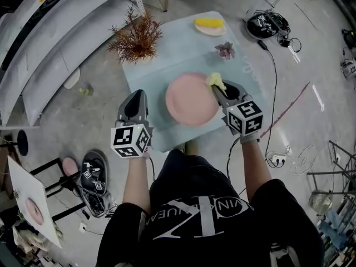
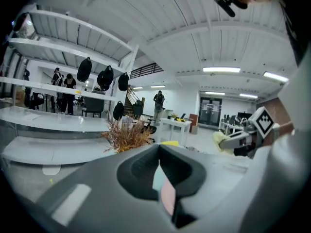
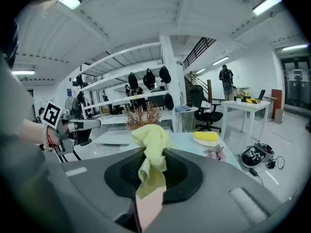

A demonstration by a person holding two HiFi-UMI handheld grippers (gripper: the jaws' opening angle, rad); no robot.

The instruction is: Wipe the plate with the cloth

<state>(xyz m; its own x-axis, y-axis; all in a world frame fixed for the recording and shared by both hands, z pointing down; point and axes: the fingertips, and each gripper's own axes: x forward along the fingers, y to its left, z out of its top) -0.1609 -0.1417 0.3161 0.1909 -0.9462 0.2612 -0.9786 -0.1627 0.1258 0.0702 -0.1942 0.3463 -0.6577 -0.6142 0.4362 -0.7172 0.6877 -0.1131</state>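
A round pink plate [image 1: 192,99] lies on the small pale blue table [image 1: 167,65]. My right gripper [image 1: 218,89] hovers over the plate's right rim, shut on a crumpled yellow cloth [image 1: 216,81]. The right gripper view shows the cloth [image 3: 151,152] bunched up out of the jaws, with the pink plate [image 3: 148,210] below. My left gripper [image 1: 136,97] is at the table's left edge, off the plate, its jaws drawn together with nothing held. A sliver of plate [image 2: 168,198] shows past the left gripper [image 2: 160,178]; the cloth [image 2: 219,140] is off to its right.
A dried brown plant [image 1: 136,38] stands at the table's far left corner. A small dish with a yellow item [image 1: 208,23] sits at the far edge, with a small purple flower [image 1: 225,50] near it. Cables and a black device [image 1: 267,24] lie on the floor to the right.
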